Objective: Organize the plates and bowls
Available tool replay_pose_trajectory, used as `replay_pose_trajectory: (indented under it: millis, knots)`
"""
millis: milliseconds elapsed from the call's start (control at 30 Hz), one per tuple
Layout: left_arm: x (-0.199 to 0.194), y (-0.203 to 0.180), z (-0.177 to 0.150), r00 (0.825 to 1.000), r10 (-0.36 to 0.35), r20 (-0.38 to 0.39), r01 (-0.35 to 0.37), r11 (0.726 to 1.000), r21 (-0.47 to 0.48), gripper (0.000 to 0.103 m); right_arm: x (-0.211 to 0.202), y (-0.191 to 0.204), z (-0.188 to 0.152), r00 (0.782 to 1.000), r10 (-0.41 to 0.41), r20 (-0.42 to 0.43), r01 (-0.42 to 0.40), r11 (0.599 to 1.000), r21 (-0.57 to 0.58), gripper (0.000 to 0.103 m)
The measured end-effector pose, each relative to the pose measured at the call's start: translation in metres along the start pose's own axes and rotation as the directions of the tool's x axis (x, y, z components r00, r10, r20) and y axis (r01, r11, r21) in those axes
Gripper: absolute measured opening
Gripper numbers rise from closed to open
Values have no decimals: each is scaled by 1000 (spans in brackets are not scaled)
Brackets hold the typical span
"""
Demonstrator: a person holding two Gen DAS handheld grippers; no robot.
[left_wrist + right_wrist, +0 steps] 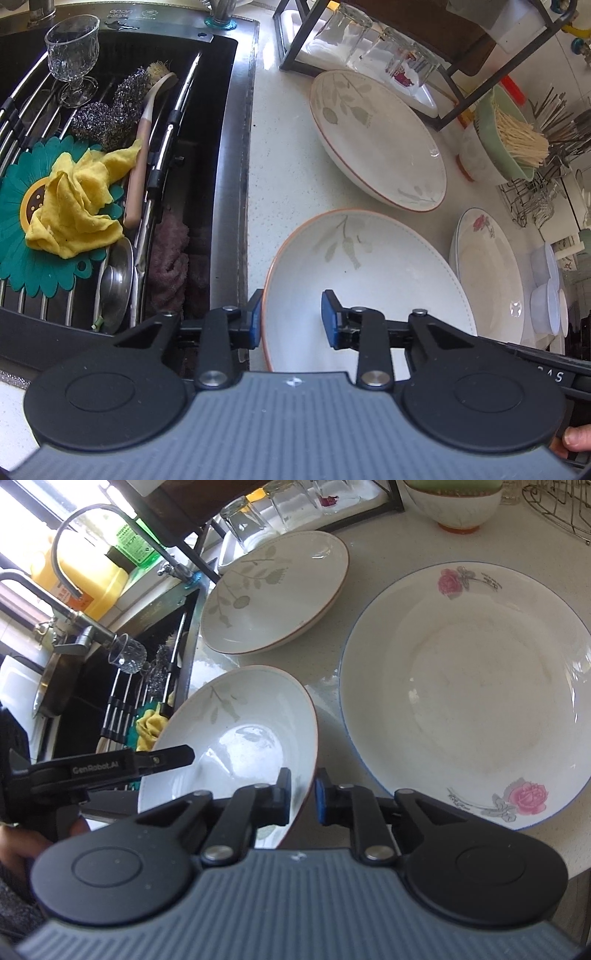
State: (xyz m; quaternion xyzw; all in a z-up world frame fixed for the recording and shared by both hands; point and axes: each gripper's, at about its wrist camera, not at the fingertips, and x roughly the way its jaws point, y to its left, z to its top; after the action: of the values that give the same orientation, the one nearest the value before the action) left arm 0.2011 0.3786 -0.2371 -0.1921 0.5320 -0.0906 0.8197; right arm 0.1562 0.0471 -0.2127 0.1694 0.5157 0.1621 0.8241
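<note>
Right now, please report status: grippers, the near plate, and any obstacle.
Left gripper and right gripper both clamp near leaf plate, tilted. Second leaf plate behind, rose plate close right.

"GenRobot.AI" reads on the left gripper (166, 760) arm in the right wrist view; "open" is on the sink (229, 122) rim plate.

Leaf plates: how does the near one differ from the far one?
The near plate is tilted up, both grippers around its rim; the far plate lies flat on the counter, untouched. Both share a leaf print and brownish rim.
</note>
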Motion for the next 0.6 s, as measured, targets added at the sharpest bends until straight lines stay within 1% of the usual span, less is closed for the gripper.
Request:
replay_pose_trajectory:
  millis: [267,400,533,600]
  knots:
    - [-19,-22,10,1000,-13,20,13,1000,2,37,-17,-4,14,1000,20,23,-20,1000,-15,16]
    - [-28,-45,16,999,-21,26,21,1000,-1,37,-31,-12,23,999,25,33,-24,1000,-17,16]
    - [-28,-74,23,999,-14,30,13,1000,27,37,-47,-20,32,999,-6,44,8,998,-57,16]
    - [-26,-89,27,999,-16,35,15,999,29,37,-51,-30,38,999,-4,40,6,999,-51,16]
